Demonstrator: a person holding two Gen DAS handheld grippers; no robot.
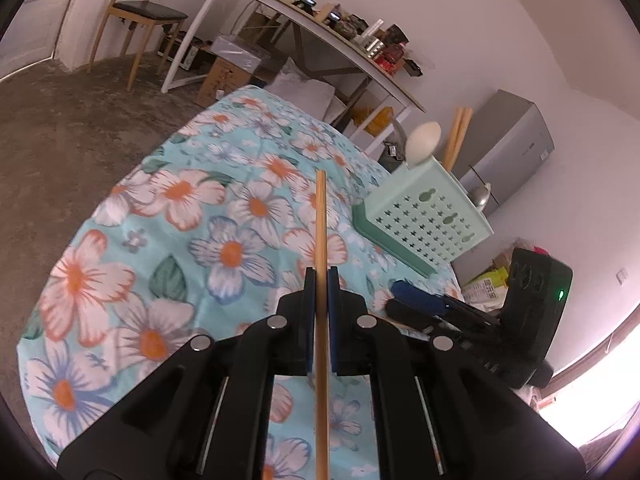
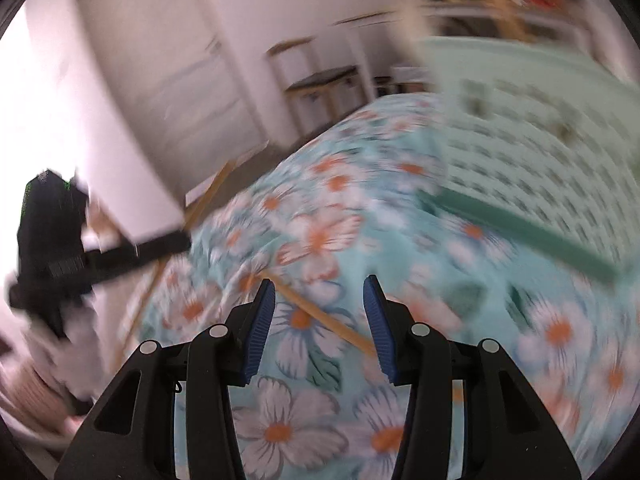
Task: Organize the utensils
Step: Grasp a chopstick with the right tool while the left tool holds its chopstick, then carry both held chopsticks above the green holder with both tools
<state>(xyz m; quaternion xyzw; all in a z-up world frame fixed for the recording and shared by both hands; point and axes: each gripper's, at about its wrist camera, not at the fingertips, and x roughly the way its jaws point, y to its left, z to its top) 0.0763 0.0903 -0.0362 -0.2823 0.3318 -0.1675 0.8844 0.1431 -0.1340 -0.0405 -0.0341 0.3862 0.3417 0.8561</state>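
Observation:
My left gripper (image 1: 321,272) is shut on a wooden chopstick (image 1: 321,216) and holds it above the flowered tablecloth (image 1: 160,208). The mint green utensil holder (image 1: 428,216) stands to the right, with a white spoon (image 1: 424,142) and two chopsticks (image 1: 456,136) in it. My right gripper (image 2: 320,288) is open, just above another chopstick (image 2: 320,314) that lies on the cloth between its fingers. The right wrist view is blurred; the holder (image 2: 540,128) fills its upper right. The right gripper also shows in the left wrist view (image 1: 416,300).
A white desk (image 1: 320,28) with clutter stands behind the table, with a wooden chair (image 1: 136,12) and boxes. A grey fridge (image 1: 508,148) stands at the right wall. The left gripper's body (image 2: 52,240) shows at the left of the right wrist view.

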